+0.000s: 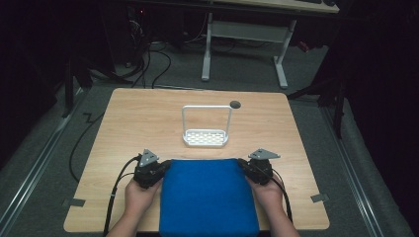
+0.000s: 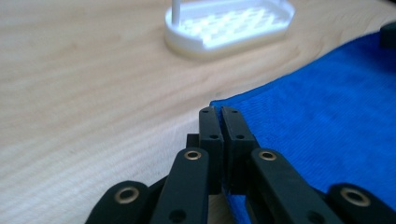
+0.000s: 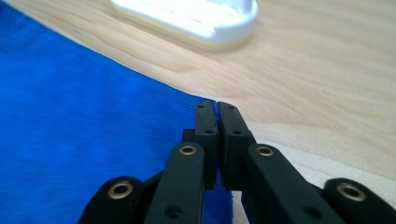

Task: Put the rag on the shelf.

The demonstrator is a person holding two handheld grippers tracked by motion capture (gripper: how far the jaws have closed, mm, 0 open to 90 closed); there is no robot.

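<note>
1. A blue cloth [image 1: 207,197] lies flat on the near middle of the wooden surface [image 1: 128,118]; its near edge reaches the surface's front edge, and its far edge stops short of a white rack [image 1: 205,133] that stands beyond it, apart from it.
2. The left tongs [image 1: 167,166] sit at the cloth's far-left corner; the left gripper view shows the jaws pressed together with the blue corner [image 2: 224,105] caught between them, so they are closed on the cloth.
3. The right tongs [image 1: 242,164] sit at the far-right corner; in the right gripper view the jaws likewise meet on the cloth's corner [image 3: 212,103], with no gap to speak of.
4. Judged from this, the step in hand is the grasp of the two far corners, the likely start of a fold; the cloth has not yet left the surface.
5. The next move would call for both hands to lift together and carry the far edge toward the person, level with each other, so that the corners land on the near corners; uneven lift would skew the fold.
6. The cloth is close to square, a little longer from near to far; that long axis runs from the person toward the rack, and its far edge lies squarely across, parallel to the surface's back edge.
</note>
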